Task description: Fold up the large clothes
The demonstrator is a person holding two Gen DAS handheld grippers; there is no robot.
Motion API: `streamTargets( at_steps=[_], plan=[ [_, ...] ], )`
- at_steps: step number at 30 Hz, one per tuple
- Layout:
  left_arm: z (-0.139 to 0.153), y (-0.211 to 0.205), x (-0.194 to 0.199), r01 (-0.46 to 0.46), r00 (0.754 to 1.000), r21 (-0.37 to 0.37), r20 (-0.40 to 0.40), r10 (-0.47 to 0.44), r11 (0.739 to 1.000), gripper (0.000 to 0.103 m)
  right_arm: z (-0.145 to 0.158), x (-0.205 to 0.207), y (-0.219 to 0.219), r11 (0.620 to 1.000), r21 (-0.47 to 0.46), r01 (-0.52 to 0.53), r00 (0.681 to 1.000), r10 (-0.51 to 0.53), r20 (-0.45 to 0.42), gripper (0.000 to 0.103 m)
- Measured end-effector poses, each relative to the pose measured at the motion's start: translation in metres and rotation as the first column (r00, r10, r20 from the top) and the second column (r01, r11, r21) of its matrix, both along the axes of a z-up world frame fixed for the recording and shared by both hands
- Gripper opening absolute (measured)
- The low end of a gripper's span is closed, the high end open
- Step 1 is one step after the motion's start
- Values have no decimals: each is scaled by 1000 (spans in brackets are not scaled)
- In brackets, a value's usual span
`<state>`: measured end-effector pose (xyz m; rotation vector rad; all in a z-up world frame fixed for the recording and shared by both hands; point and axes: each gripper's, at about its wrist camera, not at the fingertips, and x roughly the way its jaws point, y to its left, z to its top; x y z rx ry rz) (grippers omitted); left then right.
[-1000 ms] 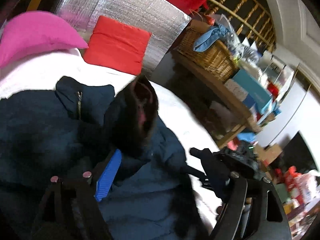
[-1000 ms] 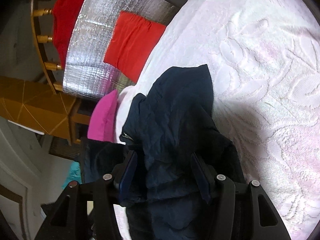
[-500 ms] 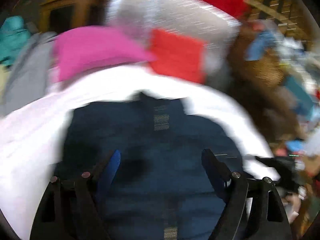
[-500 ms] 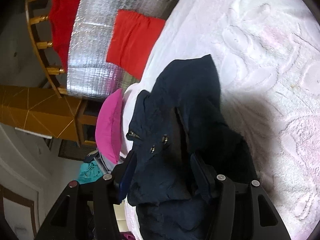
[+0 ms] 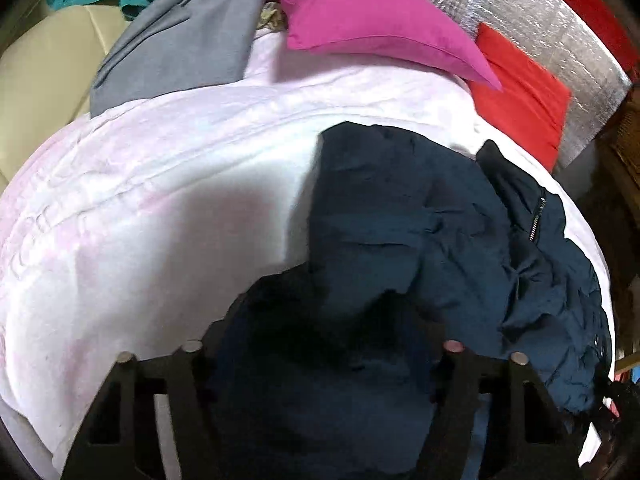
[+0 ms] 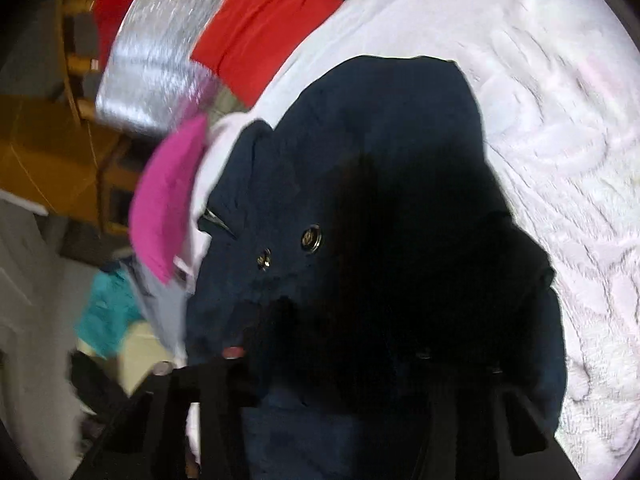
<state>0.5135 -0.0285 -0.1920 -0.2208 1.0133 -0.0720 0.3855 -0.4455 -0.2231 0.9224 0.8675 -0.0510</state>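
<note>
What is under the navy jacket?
The jacket lies crumpled on a white bedspread, which shows on both sides of it. Whether anything else is beneath cannot be seen; the fabric covers it. Its near folds also hide the tips of both sets of jaws.

A home bedroom. A bed with a white embossed bedspread [image 5: 168,208] fills the near view. At its far end lie a pink pillow [image 5: 372,24] and a red cushion [image 5: 520,92], with piled grey and teal clothes [image 5: 180,36] at far left.
</note>
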Motion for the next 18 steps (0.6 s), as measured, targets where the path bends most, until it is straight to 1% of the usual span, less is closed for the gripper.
streamTargets(
  at_steps=[2,3,5,7,8,10,11,12,13,16,18],
  plan=[
    [-2,-2,-3,10,1000,3,3,-10,1000,62,9,-2,1,998,-53,19,1000,-18,20,18],
    [-2,-3,-4,14,1000,1,5,-14,1000,61,13,-4,1,997,-69,29,999,-26,33,17],
    [2,-4,-6,18,1000,6,10,-18,1000,61,31,-10,1,987,-147,62,994,-48,98,15],
    [3,-8,-7,21,1000,24,12,-22,999,61,40,-14,1,977,-196,84,989,-59,132,14],
    [3,-9,-7,21,1000,33,11,-21,999,61,40,-13,1,972,-218,87,989,-58,134,14],
    [1,-11,-6,23,1000,46,7,-24,999,61,32,-8,2,964,-255,77,995,-59,80,14],
    [1,-10,-6,25,1000,49,6,-26,998,61,23,-4,2,964,-257,72,997,-63,44,14],
    [1,-9,-6,25,1000,45,4,-26,999,61,14,-1,-1,971,-230,63,998,-60,19,14],
    [1,-7,-6,24,1000,37,1,-24,999,61,10,-2,-5,977,-206,60,998,-58,15,14],
    [6,-1,-8,17,1000,33,9,-17,999,61,15,-8,-19,991,-120,59,998,-57,26,18],
    [11,1,-10,17,999,39,27,-18,999,63,23,-18,-31,991,-109,73,996,-67,59,18]
  ],
)
